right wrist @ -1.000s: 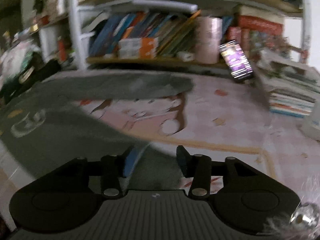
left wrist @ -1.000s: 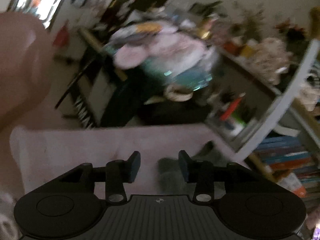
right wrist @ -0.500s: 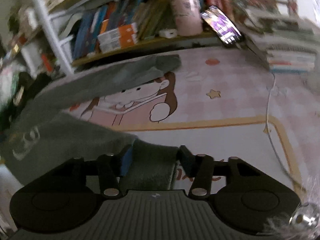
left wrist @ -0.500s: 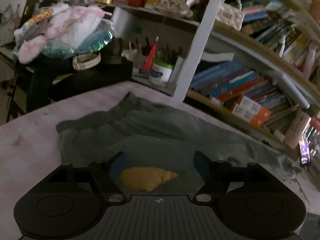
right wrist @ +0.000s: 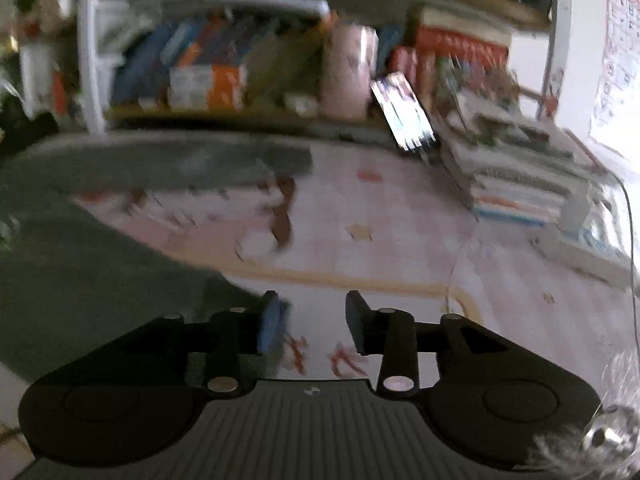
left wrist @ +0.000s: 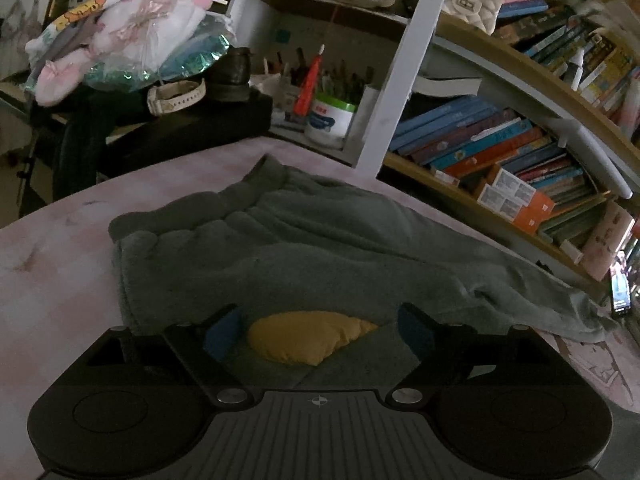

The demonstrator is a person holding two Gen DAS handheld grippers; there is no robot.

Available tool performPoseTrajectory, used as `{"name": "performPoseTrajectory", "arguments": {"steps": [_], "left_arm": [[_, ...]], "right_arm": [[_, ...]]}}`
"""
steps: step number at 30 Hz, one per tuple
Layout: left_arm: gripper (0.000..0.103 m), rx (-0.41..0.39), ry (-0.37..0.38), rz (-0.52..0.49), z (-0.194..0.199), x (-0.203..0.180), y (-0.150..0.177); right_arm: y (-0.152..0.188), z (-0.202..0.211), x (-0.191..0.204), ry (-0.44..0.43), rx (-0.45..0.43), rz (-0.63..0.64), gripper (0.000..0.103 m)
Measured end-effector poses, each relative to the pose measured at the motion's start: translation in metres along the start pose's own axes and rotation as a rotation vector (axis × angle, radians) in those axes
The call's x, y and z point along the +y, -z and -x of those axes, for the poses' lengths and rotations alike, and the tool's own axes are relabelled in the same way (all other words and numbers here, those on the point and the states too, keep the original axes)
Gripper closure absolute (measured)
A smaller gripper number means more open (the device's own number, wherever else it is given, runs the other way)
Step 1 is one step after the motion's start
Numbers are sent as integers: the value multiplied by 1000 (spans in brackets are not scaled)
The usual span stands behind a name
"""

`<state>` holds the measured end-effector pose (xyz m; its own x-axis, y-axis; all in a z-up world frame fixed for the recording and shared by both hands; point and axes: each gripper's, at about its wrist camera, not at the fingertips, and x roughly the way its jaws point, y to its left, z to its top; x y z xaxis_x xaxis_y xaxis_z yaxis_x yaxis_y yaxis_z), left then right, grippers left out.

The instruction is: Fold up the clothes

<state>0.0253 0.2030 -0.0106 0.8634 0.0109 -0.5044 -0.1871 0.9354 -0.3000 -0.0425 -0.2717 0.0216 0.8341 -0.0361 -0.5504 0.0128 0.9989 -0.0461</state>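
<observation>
Dim room — crowded bookshelves (left wrist: 500, 160) with a white post (left wrist: 400, 80) behind a pink mat (right wrist: 400, 220).

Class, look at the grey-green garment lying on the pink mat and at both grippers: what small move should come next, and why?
Probably lower the left gripper, jaws opening, onto the garment by the yellow patch and close. The right gripper, also opening, has only mat between its fingers.

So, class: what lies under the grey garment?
The grey garment lies on a pink mat; the right wrist view shows a cartoon print on the mat's bare part. A yellow patch sits on top of the garment. What the mat shows beneath it is hidden.
</observation>
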Motion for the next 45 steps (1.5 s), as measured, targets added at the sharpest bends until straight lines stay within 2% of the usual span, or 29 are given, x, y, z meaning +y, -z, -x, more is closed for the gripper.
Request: {"name": "performPoseTrajectory", "arguments": {"steps": [3,8,11,20,32,38,40,45], "left_arm": [[12,5,-9,-17,-1,-3,0],[10,-3,-13,-6,0,-2,0],[9,-5,-9,2,0,-1,-1],[9,-3,-11,-2,0,-1,0],[5,7,-18,-20,-1,-4,-1],[1,16,-19,-36,-3,-6,0],[0,19,-16,-37,-3,-6,0],[0,26,-24,-50,-4,-8,-1]], "right_arm": [[-8,11,12,-82,-50,38,63],[-3,2,37,-176,10,58,62],[4,-6,48,-176,55,74,62],[13,-14,50,-149,90,99,62],[18,-16,48,-150,88,99,57],[17,-12,49,-176,73,88,45],[14,-9,49,-188,61,84,38],[-1,-9,55,-177,41,109,30]]}}
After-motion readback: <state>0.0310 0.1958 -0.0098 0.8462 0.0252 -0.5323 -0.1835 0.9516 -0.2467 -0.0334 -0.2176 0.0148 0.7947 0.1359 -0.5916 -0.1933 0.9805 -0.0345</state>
